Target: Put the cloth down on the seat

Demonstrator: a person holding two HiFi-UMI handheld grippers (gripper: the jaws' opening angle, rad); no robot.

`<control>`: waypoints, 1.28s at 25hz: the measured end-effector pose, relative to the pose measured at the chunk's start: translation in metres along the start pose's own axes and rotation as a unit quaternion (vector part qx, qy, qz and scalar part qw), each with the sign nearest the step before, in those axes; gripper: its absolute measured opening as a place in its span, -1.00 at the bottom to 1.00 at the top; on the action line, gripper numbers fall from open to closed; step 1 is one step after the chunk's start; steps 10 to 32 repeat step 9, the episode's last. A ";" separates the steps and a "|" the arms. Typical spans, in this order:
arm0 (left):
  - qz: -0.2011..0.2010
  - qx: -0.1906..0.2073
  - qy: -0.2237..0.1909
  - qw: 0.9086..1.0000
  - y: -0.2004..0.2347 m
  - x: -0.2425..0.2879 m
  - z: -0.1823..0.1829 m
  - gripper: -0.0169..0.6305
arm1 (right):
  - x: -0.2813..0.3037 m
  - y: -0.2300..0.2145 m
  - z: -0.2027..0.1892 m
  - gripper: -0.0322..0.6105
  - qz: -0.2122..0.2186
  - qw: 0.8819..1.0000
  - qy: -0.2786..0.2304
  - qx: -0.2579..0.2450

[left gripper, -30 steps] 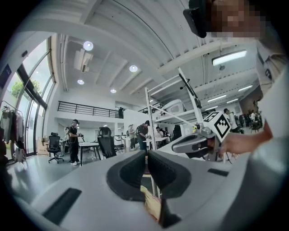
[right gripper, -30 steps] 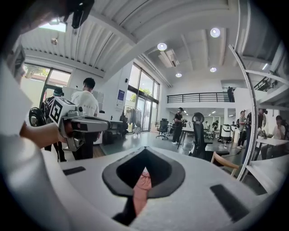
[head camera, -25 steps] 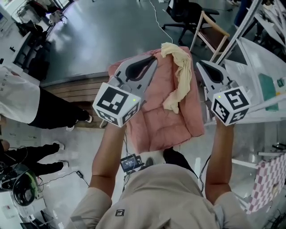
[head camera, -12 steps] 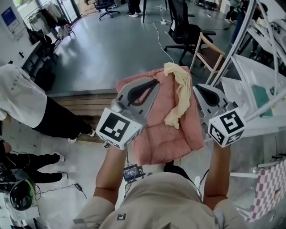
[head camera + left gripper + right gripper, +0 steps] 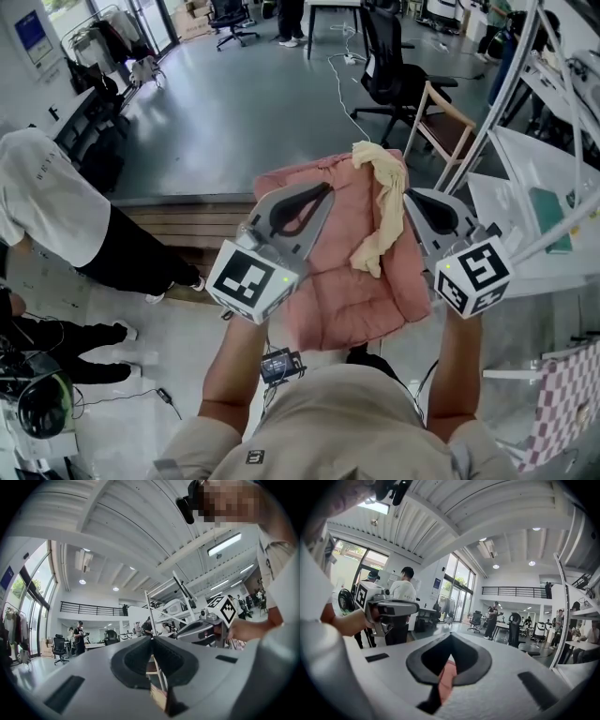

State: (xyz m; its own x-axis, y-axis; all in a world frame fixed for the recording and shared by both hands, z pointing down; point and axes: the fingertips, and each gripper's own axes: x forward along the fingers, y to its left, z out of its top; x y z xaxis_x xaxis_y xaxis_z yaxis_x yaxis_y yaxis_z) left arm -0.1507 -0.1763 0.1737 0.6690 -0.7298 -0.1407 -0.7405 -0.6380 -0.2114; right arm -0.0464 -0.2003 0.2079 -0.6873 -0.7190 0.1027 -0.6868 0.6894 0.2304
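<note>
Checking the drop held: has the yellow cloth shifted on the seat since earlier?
No. The yellow cloth still drapes the same far corner of the pink seat.

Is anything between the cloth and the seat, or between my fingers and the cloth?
Nothing visible stands in the way. The cream cloth already lies draped on the pink seat, from its far edge toward the middle. The left gripper and right gripper are shut, either side of it, apparently clear of the cloth.

Grey floor point(image 5: 234, 103), black office chair point(image 5: 394, 66), tall windows point(image 5: 28, 602).
</note>
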 end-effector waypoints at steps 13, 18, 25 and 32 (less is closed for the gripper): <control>0.010 -0.006 0.000 1.000 0.024 -0.039 0.015 -0.89 | 0.015 0.035 0.029 -0.93 0.006 1.000 0.009 -0.009; 0.010 -0.006 0.000 1.000 0.024 -0.039 0.015 -0.89 | 0.015 0.035 0.029 -0.93 0.006 1.000 0.009 -0.009; 0.010 -0.006 0.000 1.000 0.024 -0.039 0.015 -0.89 | 0.015 0.035 0.029 -0.93 0.006 1.000 0.009 -0.009; 0.010 -0.006 0.000 1.000 0.024 -0.039 0.015 -0.89 | 0.015 0.035 0.029 -0.93 0.006 1.000 0.009 -0.009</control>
